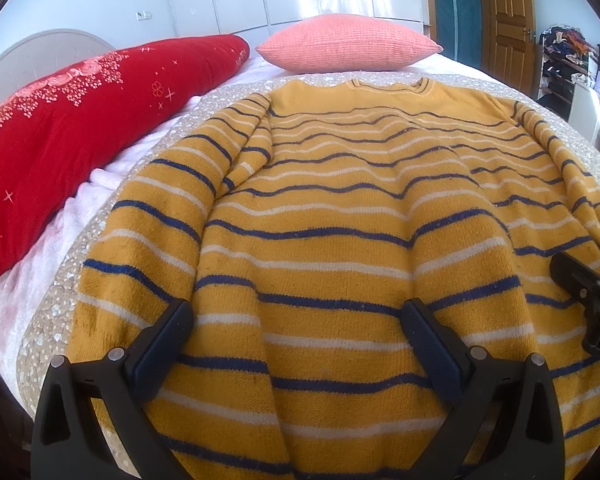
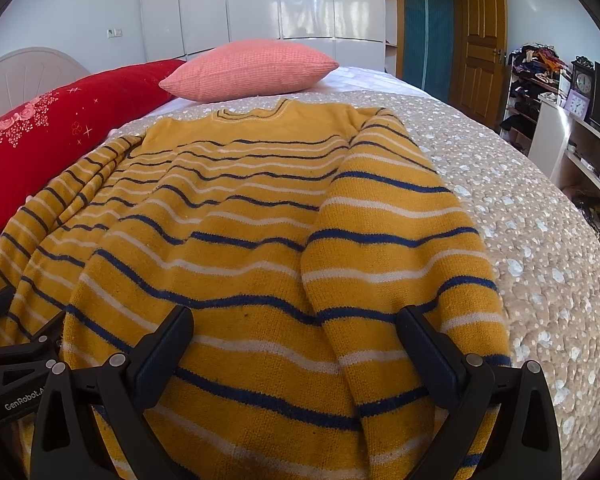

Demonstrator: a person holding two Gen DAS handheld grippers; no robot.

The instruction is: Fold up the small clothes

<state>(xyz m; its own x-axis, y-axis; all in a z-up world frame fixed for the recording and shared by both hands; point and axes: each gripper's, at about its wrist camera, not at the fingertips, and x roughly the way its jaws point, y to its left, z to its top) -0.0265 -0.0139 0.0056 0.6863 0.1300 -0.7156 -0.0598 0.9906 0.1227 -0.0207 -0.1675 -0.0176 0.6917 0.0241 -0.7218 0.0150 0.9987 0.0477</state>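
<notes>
A yellow sweater (image 1: pixel 340 216) with blue and white stripes lies spread flat on the bed, collar at the far end. It also shows in the right wrist view (image 2: pixel 236 240). Both sleeves lie along its sides, the left sleeve (image 1: pixel 156 216) and the right sleeve (image 2: pixel 396 248). My left gripper (image 1: pixel 298 320) is open above the sweater's near left hem, holding nothing. My right gripper (image 2: pixel 296 324) is open above the near right hem by the right sleeve, holding nothing. Each gripper shows at the edge of the other's view.
The bed has a beige dotted cover (image 2: pixel 540 264). A red quilt (image 1: pixel 80 132) lies along the left, a pink pillow (image 1: pixel 348 44) beyond the collar. White wardrobes and a wooden door (image 2: pixel 482 48) stand behind; shelves with clocks (image 2: pixel 580 92) at right.
</notes>
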